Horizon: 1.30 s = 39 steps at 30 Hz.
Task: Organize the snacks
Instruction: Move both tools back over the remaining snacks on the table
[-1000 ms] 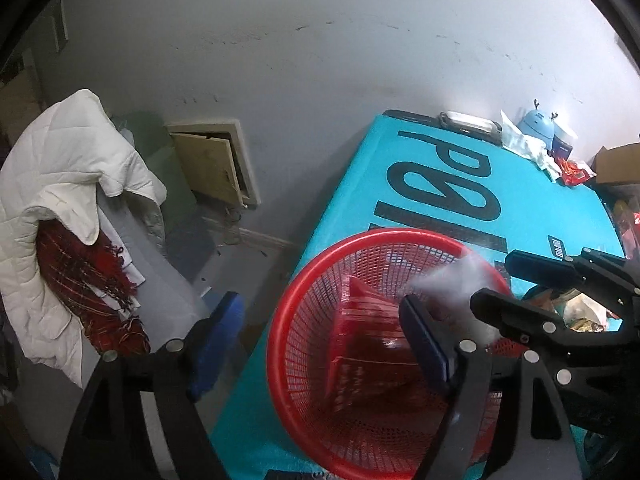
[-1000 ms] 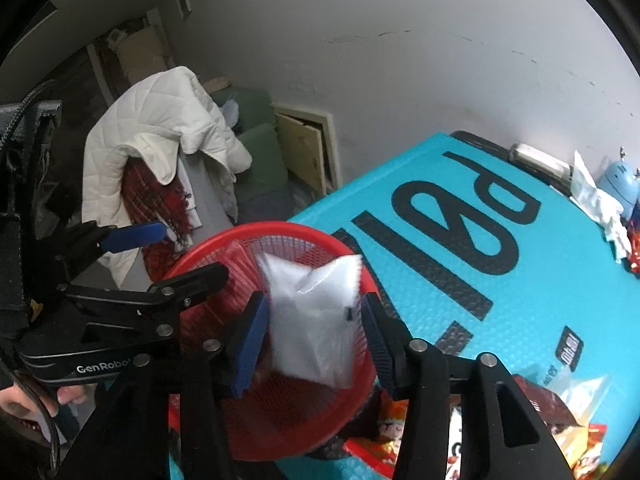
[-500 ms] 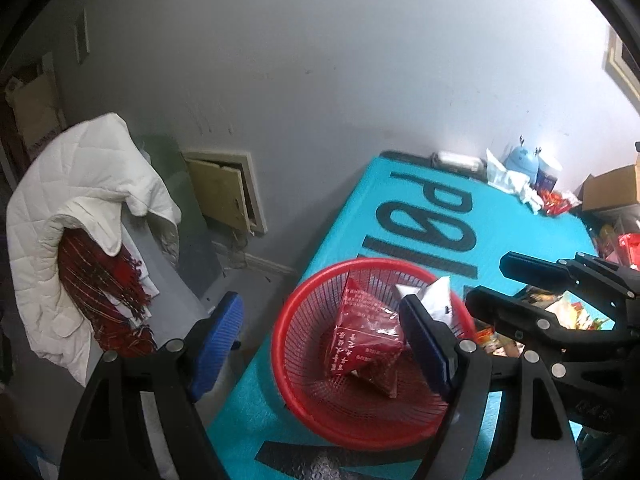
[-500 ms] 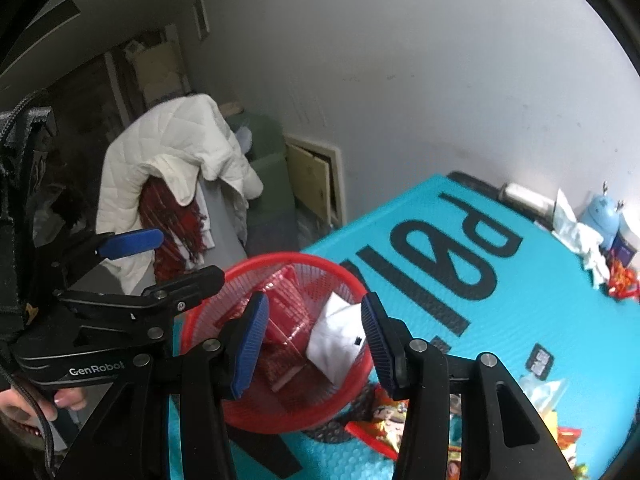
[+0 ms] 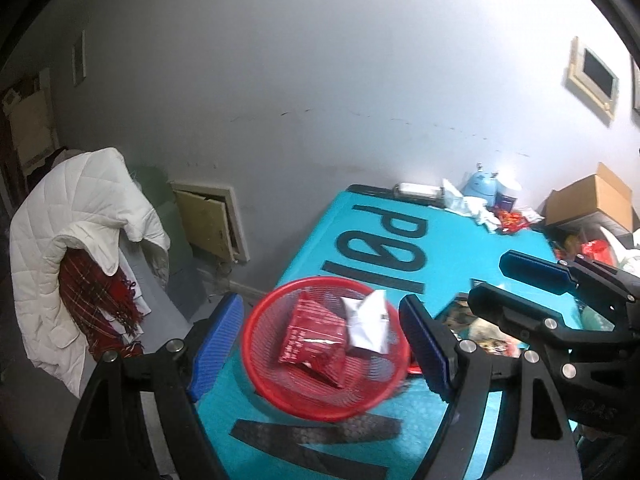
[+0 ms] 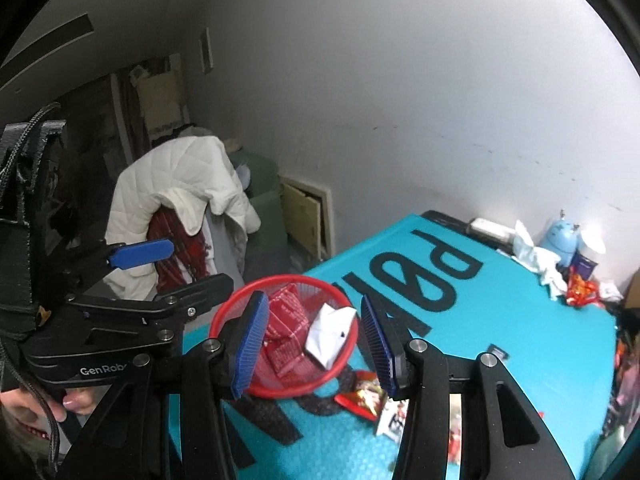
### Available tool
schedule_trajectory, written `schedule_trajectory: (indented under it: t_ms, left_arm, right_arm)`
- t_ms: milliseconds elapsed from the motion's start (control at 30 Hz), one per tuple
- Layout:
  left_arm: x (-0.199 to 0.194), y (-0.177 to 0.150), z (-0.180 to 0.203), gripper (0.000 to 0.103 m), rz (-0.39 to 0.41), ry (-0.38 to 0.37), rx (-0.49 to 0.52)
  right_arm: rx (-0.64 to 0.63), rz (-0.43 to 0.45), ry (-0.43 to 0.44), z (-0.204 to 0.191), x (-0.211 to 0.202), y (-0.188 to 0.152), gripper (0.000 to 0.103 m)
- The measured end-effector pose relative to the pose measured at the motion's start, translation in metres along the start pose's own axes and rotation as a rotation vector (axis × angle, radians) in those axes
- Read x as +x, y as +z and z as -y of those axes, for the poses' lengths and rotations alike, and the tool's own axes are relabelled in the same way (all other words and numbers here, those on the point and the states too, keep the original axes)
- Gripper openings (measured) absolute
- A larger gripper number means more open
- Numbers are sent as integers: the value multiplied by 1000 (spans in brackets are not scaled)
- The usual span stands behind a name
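A red mesh basket (image 5: 280,390) (image 6: 236,300) stands near the corner of the teal table (image 5: 460,240) (image 6: 520,332). Inside lie red snack packets (image 5: 316,332) (image 6: 284,328) and a white packet (image 5: 370,324) (image 6: 328,332). My left gripper (image 5: 320,344) is open and empty, raised above the basket. My right gripper (image 6: 314,340) is open and empty, also above the basket; it shows at the right of the left wrist view (image 5: 524,280). Loose snack packets (image 6: 366,394) (image 5: 476,328) lie on the table beside the basket.
A chair with a white quilted jacket (image 5: 76,240) (image 6: 180,188) and a red plaid scarf (image 5: 96,292) stands left of the table. At the far table end are a blue bottle (image 5: 480,184), crumpled tissue (image 6: 536,256) and a cardboard box (image 5: 592,200). A wall runs behind.
The right gripper let go of the white packet, which now lies in the basket. Both grippers have lifted up and back from the basket.
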<state>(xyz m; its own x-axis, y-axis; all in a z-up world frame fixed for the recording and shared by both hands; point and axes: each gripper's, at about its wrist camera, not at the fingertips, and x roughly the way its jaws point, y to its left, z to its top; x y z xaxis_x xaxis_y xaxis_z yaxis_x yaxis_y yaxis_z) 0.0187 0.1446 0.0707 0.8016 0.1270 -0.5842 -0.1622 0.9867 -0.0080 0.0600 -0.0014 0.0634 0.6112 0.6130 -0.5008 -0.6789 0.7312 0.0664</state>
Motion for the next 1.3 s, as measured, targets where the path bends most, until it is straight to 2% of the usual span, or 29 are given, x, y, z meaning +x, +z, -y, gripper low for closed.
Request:
schedule_trajectory:
  t_ms: [300,533,967,1067,1300]
  left_arm:
    - [-31,-10,40,80,40,-81,54]
    - [-38,-18,71,80,47,-155,84]
    - [-19,-36,127,80,-27,-310,148]
    - [-10,-41,140,80,-52,-348,167]
    - [12,-52,164,80,-117,-401,202]
  right_arm:
    - [31,49,-62,9,-54,-21,48]
    - [74,57,-132,25,-87,-38,51]
    - [168,24,-227,63,-116,-78,53]
    - [200,8,-247,72,-117,-89,60]
    - [263,-40,-288,98,-113,-113,60]
